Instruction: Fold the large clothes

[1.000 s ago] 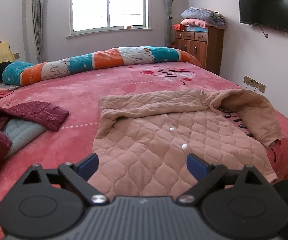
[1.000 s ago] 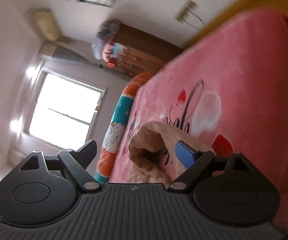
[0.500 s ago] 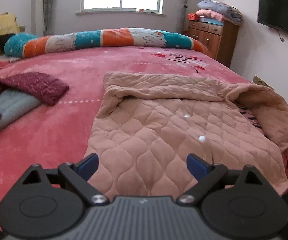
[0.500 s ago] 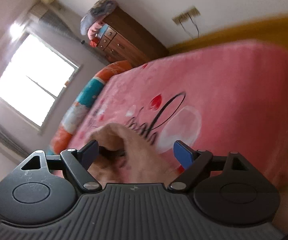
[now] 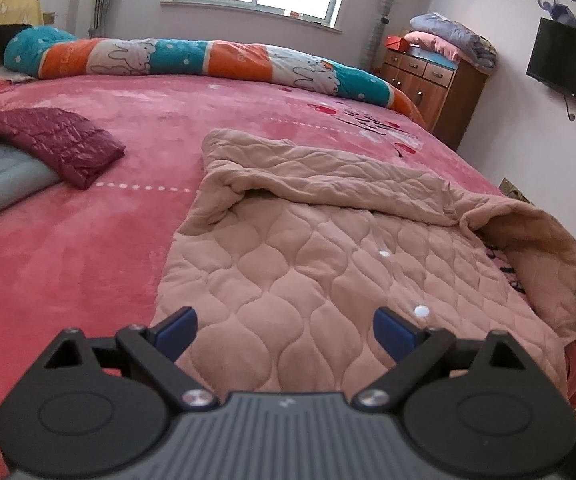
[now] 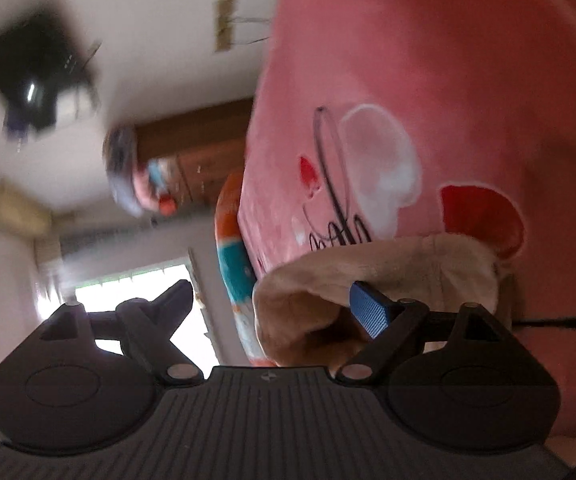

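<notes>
A large quilted tan garment [image 5: 328,248] with white snap buttons lies spread on the pink bed [image 5: 88,248]; one sleeve is folded across its top and its right sleeve [image 5: 544,248] hangs at the bed's right edge. My left gripper [image 5: 284,326] is open, low over the garment's near hem, with the cloth lying between its fingers. In the tilted, blurred right wrist view my right gripper [image 6: 272,300] is open, and the tan sleeve cuff [image 6: 368,280] bulges between its fingers, touching the right pad.
A maroon puffer jacket [image 5: 52,140] over grey cloth lies at the bed's left. A long striped bolster [image 5: 208,60] runs along the far side under the window. A wooden dresser [image 5: 432,80] with folded blankets stands back right, with a wall television [image 5: 572,68] beside it.
The left gripper dropped lower and closer over the garment's hem. The right wrist view rolled sharply, and the sleeve cuff now sits against its right finger.
</notes>
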`<state>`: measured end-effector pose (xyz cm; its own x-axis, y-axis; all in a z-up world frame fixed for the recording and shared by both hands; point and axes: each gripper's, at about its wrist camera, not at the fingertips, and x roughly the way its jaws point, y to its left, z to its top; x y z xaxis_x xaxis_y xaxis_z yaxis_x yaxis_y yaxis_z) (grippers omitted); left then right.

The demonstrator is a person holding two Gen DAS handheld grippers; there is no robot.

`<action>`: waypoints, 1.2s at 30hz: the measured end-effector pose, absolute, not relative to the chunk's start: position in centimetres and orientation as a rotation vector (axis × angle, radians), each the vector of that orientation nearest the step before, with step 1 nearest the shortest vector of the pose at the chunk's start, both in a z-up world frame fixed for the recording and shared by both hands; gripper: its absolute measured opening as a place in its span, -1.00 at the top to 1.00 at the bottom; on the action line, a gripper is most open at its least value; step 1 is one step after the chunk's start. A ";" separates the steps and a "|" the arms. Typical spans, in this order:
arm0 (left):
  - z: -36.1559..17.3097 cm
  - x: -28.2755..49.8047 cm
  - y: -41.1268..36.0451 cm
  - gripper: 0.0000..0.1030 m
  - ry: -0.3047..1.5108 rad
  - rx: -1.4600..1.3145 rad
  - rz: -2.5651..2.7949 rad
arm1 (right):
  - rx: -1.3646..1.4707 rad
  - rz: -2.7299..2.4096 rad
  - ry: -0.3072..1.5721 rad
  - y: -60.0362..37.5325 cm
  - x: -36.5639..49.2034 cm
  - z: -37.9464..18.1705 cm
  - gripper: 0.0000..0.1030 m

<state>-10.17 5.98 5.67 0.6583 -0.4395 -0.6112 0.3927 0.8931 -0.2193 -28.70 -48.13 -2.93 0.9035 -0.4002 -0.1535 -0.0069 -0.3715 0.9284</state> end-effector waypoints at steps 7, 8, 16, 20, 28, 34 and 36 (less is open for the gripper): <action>5.4 -8.1 5.5 -0.84 0.706 -0.120 -0.488 | 2.284 -0.358 -0.307 -48.6 -27.5 -8.5 -1.00; 5.4 -7.8 5.4 -0.84 0.702 -0.127 -0.491 | 2.288 -0.384 -0.301 -48.5 -27.5 -8.8 -1.00; 5.4 -5.7 4.1 -0.84 0.661 -0.165 -0.537 | 2.202 -0.470 -0.184 -50.5 -26.2 -7.3 -1.00; 5.0 -4.5 4.1 -0.84 0.654 -0.197 -0.541 | 2.017 -0.521 -0.145 -51.3 -25.8 -4.8 -0.35; 4.3 -2.2 6.6 -0.84 0.617 -0.300 -0.559 | 1.593 -0.674 -0.040 -52.3 -24.7 0.3 0.51; 4.6 -0.2 9.1 -0.86 0.576 -0.401 -0.606 | 1.135 -0.691 0.011 -51.1 -21.4 8.9 0.66; 4.5 0.5 9.9 -0.86 0.562 -0.416 -0.605 | 0.946 -0.659 0.031 -49.6 -19.4 12.3 0.66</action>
